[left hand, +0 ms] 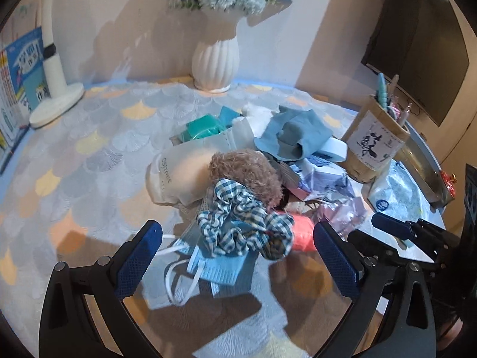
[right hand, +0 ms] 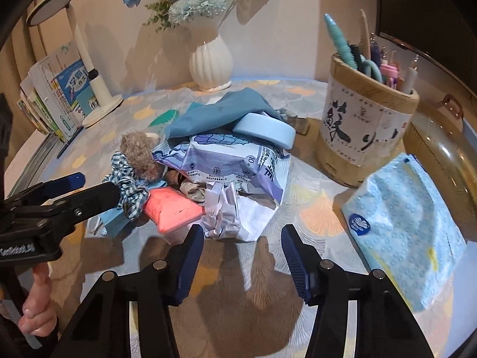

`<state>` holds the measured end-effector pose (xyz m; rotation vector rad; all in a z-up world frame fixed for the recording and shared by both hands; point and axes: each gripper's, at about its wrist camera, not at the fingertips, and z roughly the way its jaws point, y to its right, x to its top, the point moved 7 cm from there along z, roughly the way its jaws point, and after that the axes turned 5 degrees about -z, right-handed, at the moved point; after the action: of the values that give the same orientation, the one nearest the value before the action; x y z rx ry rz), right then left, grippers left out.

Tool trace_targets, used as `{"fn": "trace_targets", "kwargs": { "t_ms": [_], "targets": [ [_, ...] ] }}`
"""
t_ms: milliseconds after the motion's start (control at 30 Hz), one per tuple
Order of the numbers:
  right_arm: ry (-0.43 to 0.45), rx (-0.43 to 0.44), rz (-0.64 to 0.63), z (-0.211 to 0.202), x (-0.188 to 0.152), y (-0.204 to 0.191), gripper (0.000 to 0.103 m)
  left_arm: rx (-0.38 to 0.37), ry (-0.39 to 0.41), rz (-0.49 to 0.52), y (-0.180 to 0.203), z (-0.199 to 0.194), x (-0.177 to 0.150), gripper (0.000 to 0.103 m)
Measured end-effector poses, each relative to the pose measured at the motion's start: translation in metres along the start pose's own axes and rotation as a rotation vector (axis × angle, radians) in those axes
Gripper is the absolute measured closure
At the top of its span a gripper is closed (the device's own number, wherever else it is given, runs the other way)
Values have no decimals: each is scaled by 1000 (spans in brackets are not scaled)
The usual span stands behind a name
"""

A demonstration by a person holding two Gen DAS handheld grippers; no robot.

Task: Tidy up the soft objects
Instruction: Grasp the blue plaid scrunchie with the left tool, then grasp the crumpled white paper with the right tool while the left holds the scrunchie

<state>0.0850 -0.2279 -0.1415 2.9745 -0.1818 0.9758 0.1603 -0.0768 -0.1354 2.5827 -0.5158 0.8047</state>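
Barely started: checked scrunchie [left hand: 238, 223], plush toy [left hand: 247, 176], masks and packets all heaped mid-worktop [left hand: 89, 155], left tongs [left hand: 235, 256] wide, right tongs [right hand: 241, 256] half-open, both empty at six o'clock.

Pile of soft things [right hand: 214, 161] mid-table, vase [left hand: 215, 59] behind it, lamp [left hand: 55, 89] and books [right hand: 56, 95] far left, pen holder [right hand: 366, 125] right, tissue pack [right hand: 408, 223] before the holder
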Motion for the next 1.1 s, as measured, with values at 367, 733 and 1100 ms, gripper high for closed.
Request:
{"fn": "trace_targets", "kwargs": {
  "t_ms": [367, 733, 1100],
  "targets": [
    [-11, 54, -18, 24, 5, -5, 76, -46, -81, -60, -7, 33, -3, 74],
    [105, 28, -19, -32, 2, -7, 82, -28, 79, -26, -5, -26, -6, 88],
    [35, 63, 33, -44, -28, 4, 57, -56, 94, -31, -11, -56, -40, 88]
  ]
}}
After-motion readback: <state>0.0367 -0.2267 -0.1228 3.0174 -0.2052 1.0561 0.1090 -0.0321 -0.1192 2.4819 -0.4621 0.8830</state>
